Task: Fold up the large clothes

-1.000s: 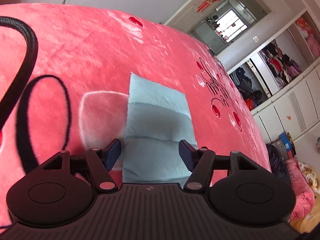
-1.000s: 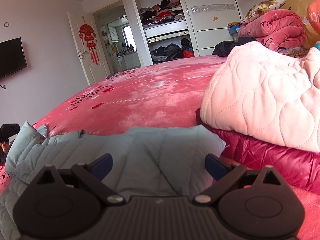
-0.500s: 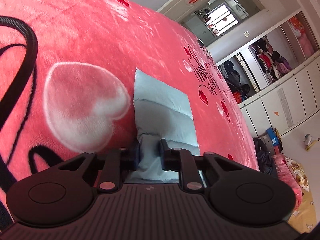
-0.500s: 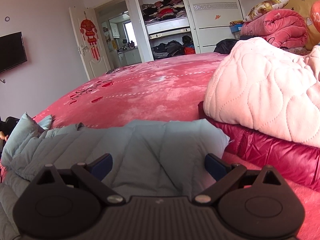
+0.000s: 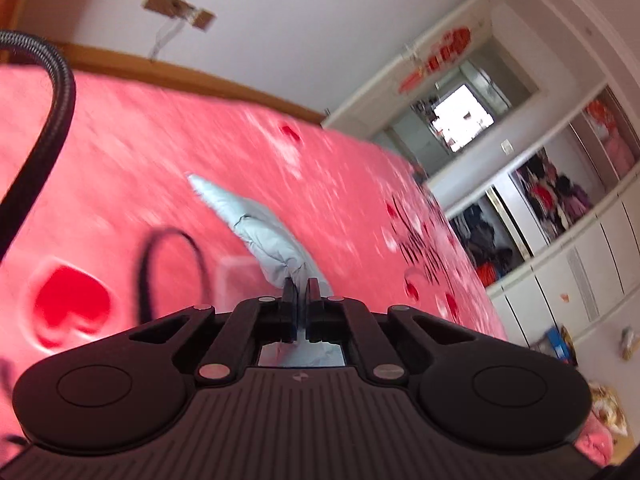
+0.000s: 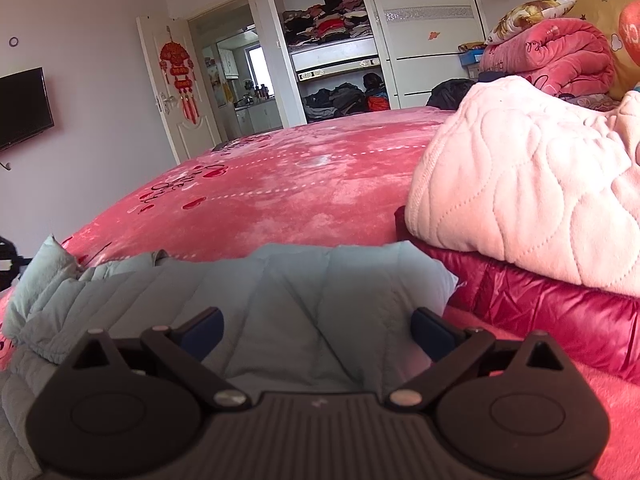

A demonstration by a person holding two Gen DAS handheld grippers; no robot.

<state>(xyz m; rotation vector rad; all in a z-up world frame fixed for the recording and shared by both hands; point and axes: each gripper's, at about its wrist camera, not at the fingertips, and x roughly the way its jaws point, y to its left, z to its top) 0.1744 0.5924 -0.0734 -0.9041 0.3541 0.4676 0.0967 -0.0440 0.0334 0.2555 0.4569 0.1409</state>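
Observation:
A pale blue quilted jacket point(image 6: 288, 292) lies spread on the red bed point(image 6: 304, 192). My left gripper point(image 5: 300, 285) is shut on one sleeve of the jacket point(image 5: 264, 236) and holds it lifted off the bedspread; the sleeve hangs narrow and twisted toward its far tip. My right gripper point(image 6: 316, 328) is open, low over the jacket's body, with its blue pads on either side of the fabric and nothing between them. The lifted sleeve end also shows at the left of the right wrist view point(image 6: 44, 264).
A folded stack with a pink quilted garment point(image 6: 532, 200) on a dark red shiny jacket point(image 6: 540, 308) sits right of the blue jacket. A rolled pink blanket point(image 6: 552, 56) lies behind it. An open wardrobe point(image 6: 332, 52) and a door stand beyond the bed. A black cable point(image 5: 52, 120) crosses the left view.
My left gripper closed on the sleeve and has raised it off the bed, swinging the view upward. My right gripper stayed open and dropped a little lower over the jacket.

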